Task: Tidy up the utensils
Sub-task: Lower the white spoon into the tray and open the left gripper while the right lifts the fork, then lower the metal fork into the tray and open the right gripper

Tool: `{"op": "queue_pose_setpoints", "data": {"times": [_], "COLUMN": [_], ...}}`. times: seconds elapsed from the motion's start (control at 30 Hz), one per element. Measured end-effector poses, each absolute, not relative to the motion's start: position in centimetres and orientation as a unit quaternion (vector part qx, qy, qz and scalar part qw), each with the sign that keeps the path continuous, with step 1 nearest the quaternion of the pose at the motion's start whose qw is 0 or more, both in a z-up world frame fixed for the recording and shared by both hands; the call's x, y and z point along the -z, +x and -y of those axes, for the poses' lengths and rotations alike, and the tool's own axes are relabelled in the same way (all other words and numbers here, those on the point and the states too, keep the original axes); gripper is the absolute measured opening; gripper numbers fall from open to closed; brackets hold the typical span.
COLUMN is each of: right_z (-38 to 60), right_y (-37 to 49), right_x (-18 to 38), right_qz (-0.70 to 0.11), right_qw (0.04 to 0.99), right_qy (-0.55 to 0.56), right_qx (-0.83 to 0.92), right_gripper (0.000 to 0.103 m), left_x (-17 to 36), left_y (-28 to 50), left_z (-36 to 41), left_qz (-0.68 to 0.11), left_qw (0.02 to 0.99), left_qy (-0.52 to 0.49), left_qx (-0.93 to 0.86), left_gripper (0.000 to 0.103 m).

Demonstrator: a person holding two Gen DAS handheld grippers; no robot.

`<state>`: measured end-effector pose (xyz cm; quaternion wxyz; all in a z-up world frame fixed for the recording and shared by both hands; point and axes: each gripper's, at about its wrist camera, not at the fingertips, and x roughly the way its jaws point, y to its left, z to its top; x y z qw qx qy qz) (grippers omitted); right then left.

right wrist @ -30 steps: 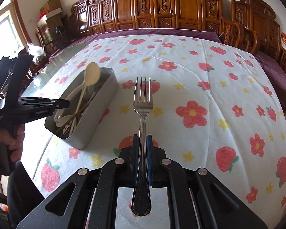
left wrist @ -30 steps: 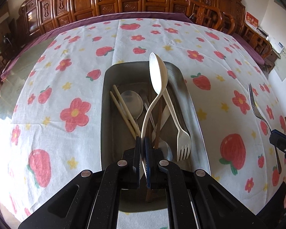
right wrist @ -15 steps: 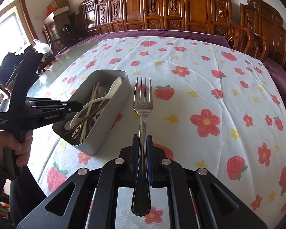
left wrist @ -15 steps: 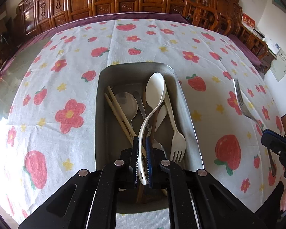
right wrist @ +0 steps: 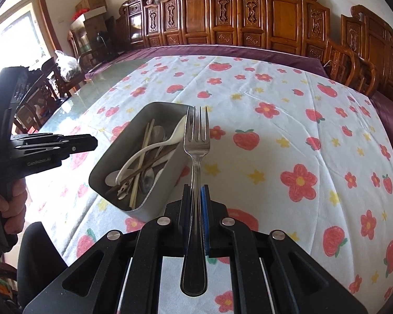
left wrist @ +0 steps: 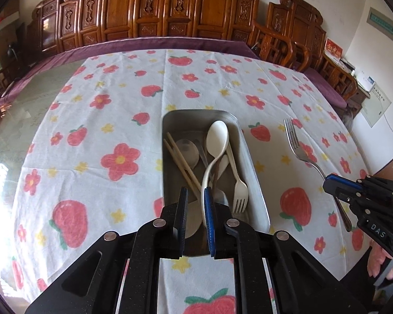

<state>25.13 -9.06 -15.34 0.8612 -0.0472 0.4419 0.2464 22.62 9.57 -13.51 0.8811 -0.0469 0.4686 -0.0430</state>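
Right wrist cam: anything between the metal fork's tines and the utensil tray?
Nothing. In the right wrist view the metal fork, held in the right gripper, overlaps the tray rim; the left wrist view shows only bare tablecloth between them.

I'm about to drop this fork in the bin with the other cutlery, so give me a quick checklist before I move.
1. Metal fork gripped in the right gripper: ok, jaws shut on its handle, tines pointing away.
2. White spoon released by the left gripper: ok, its jaws have just been opening and the spoon lies in the bin.
3. Left gripper out of the way of the bin: ok, it is beside the bin in the right wrist view.
4. Room in the bin: ok, though chopsticks and other cutlery are piled crosswise.
5. Fork over the bin: not ok, it is beside it.
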Motion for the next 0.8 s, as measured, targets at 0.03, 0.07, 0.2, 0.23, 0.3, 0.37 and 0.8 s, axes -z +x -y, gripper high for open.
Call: {"op": "queue_pose_setpoints", "data": {"times": [0.03, 0.07, 0.2, 0.23, 0.3, 0.37, 0.8], "right_z": [8.8, 8.4, 7.0, 6.6, 5.6, 4.7, -0.9], "right_y": [25.2, 25.3, 25.6, 25.7, 25.9, 26.2, 28.3], "right_x": [15.2, 15.1, 14.9, 14.9, 14.9, 14.9, 16.4], "right_qz": [-0.441, -0.440, -0.439, -0.438, -0.438, -0.438, -0.456], "right_qw": [0.861, 0.861, 0.859, 0.858, 0.857, 0.855, 0.842], "right_qy": [-0.048, -0.048, -0.051, -0.052, -0.054, -0.056, -0.062], "right_qx": [-0.248, -0.251, -0.259, -0.262, -0.266, -0.271, -0.282], "right_gripper": [0.009, 0.009, 0.009, 0.009, 0.009, 0.009, 0.009], "left_x": [13.4, 13.1, 12.5, 12.4, 12.2, 11.9, 10.8], "left_y": [22.5, 22.3, 21.6, 21.5, 21.2, 20.9, 19.6], "left_z": [-9.8, -10.3, -11.6, -11.9, -12.5, -13.1, -15.7], "left_qz": [-0.467, -0.464, -0.457, -0.456, -0.452, -0.449, -0.436], "left_qw": [0.882, 0.884, 0.887, 0.888, 0.890, 0.891, 0.897], "left_qy": [-0.046, -0.047, -0.051, -0.052, -0.054, -0.058, -0.067], "left_qx": [0.040, 0.037, 0.029, 0.027, 0.023, 0.020, 0.013], "left_gripper": [0.011, 0.011, 0.011, 0.011, 0.012, 0.012, 0.013]}}
